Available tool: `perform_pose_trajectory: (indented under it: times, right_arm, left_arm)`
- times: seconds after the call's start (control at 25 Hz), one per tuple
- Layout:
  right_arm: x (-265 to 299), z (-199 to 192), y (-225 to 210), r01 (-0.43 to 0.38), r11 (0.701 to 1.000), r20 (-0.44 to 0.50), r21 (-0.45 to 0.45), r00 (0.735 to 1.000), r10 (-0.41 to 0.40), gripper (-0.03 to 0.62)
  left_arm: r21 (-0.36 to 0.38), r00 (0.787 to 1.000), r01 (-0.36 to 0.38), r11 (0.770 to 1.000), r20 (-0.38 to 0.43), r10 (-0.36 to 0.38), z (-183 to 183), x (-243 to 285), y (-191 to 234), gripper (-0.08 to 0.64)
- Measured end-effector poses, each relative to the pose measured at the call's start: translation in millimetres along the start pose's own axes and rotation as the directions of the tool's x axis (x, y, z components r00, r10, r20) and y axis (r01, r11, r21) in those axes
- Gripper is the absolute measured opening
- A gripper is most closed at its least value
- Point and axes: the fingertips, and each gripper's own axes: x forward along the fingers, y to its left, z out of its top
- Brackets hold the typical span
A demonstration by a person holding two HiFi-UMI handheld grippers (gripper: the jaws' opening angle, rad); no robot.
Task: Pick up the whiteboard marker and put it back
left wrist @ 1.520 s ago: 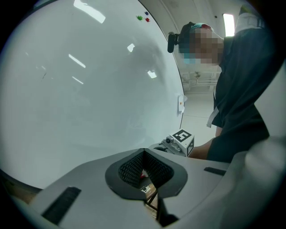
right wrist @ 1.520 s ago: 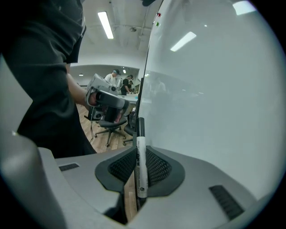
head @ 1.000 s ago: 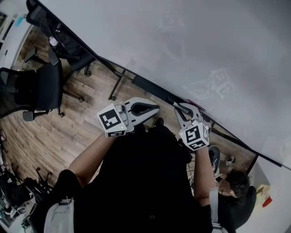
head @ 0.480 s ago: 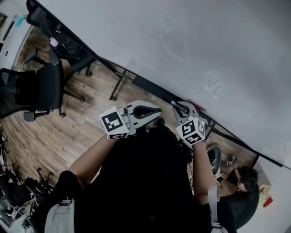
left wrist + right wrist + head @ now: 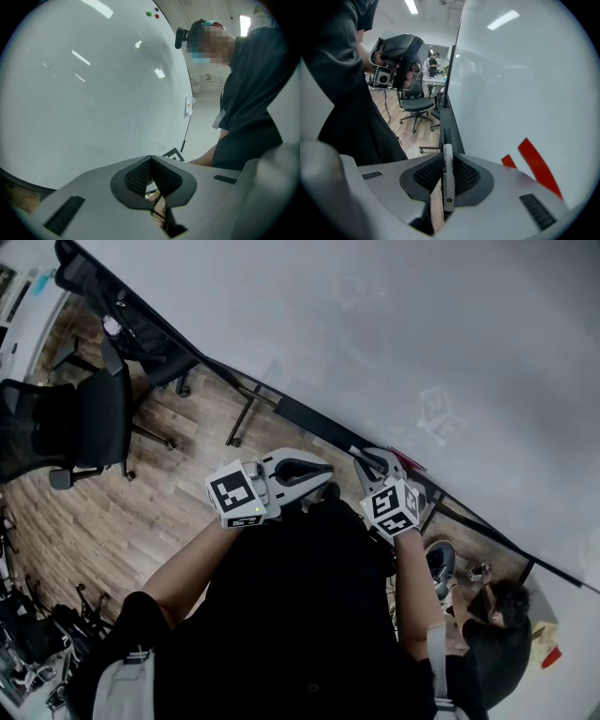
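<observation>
Right tool (image 5: pixel 448 157): jaws clamped on marker (image 5: pixel 448 180), pads gripping the white barrel about mid-length. Left tool (image 5: pixel 151 159): jaws together, nothing between them, held off to the side, facing the whiteboard (image 5: pixel 93 93).

Position: marker is in the right tool, close to the dark ledge (image 5: pixel 451 129) at the board's foot. Can't tell if it touches.

Orientation: long axis runs along the jaws, roughly in line with the ledge. Dark end points away, down the ledge; white end sits back in the tool's throat. Can't tell whether the dark end is cap or bare tip.

Risks, as judged:
- Ledge looks narrow. If the jaws part with the barrel off its line, the marker likely rolls off to the floor (image 5: pixel 141 484).
- Round barrel between two pads may pivot if the far end bumps the ledge.
- If uncapped, the tip could streak the board near the red marks (image 5: pixel 536 166).
- Head view shows little of the ledge under the tool (image 5: pixel 373 463), so alignment is hard to check.
</observation>
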Motion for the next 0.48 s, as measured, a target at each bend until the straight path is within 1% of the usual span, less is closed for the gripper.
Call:
perform_pose_trajectory:
  times: [0.48]
  right_arm:
    - [7.2,-3.8,-0.6,-0.003,1.000,-0.013,0.022,1.000,0.003,0.072]
  left_arm:
    - [-0.005,1.000,-0.006,1.000,-0.003,0.006,-1.2,1.4,1.4,0.010]
